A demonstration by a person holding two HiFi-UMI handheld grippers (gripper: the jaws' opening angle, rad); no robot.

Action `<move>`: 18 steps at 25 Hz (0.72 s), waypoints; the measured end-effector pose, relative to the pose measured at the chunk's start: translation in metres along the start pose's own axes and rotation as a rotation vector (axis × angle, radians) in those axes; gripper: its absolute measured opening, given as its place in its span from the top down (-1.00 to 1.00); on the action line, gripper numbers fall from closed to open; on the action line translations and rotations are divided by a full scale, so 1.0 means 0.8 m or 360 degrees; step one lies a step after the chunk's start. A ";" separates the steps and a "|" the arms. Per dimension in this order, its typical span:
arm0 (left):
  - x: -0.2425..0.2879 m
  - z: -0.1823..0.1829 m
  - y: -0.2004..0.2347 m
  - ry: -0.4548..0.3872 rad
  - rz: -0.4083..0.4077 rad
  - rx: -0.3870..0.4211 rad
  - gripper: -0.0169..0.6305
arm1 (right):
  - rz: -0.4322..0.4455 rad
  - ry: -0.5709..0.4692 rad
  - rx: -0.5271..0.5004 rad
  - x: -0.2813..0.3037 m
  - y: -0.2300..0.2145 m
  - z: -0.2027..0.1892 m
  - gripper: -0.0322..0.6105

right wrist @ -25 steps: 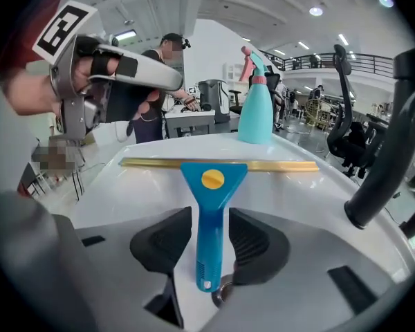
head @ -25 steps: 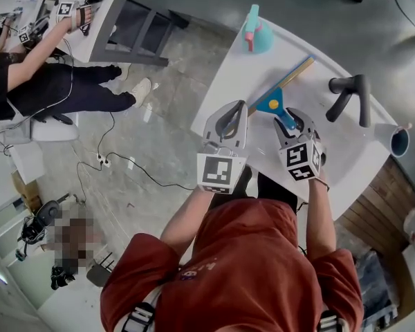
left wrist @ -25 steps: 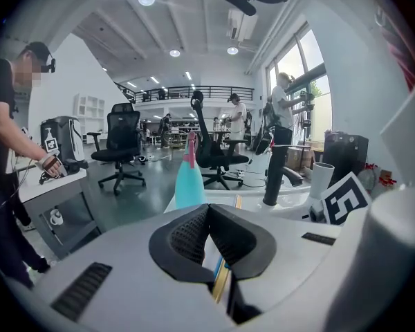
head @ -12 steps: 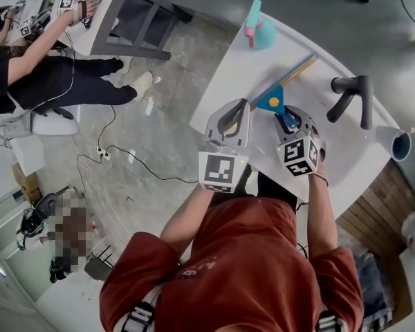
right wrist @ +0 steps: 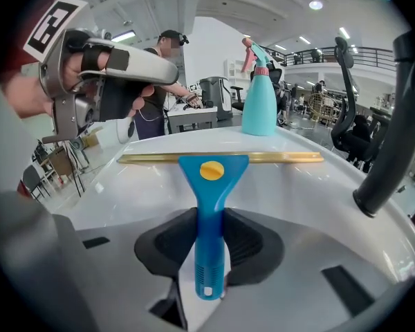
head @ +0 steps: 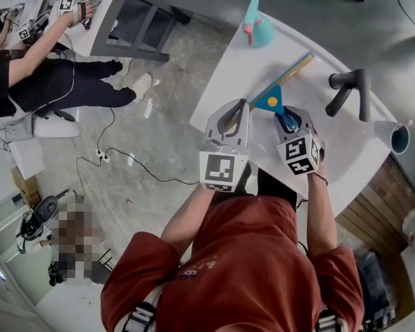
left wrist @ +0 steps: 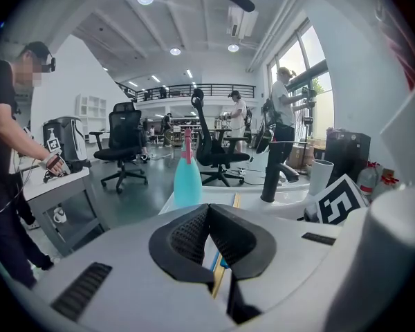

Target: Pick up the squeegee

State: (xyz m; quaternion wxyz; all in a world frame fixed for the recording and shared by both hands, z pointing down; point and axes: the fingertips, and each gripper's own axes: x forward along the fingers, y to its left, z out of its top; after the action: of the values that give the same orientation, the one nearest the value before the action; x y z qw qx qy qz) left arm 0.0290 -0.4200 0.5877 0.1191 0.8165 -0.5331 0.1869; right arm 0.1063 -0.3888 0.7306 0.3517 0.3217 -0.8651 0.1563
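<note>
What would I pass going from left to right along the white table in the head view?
In order: teal spray bottle → squeegee → black faucet → white cup.

Head cam looks steeply down; L/R cams low, close; all share table (head: 235, 81).

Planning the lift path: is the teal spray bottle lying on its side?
No, the teal plastic spray bottle with pink trigger stands upright on the white table.
</note>
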 end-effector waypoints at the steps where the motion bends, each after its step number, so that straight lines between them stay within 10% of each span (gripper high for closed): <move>1: -0.003 0.003 0.000 -0.0008 -0.0001 -0.0003 0.90 | -0.0007 -0.0002 0.0009 -0.003 0.001 0.002 0.51; 18: -0.092 0.016 0.013 -0.0127 -0.0043 0.0012 0.90 | -0.0224 -0.0028 0.0083 -0.065 0.050 0.015 0.52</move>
State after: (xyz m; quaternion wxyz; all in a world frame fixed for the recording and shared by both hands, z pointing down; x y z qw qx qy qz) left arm -0.0046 -0.3685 0.5444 0.0972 0.8309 -0.5256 0.1545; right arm 0.1019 -0.3418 0.6838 0.3458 0.3921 -0.8390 0.1507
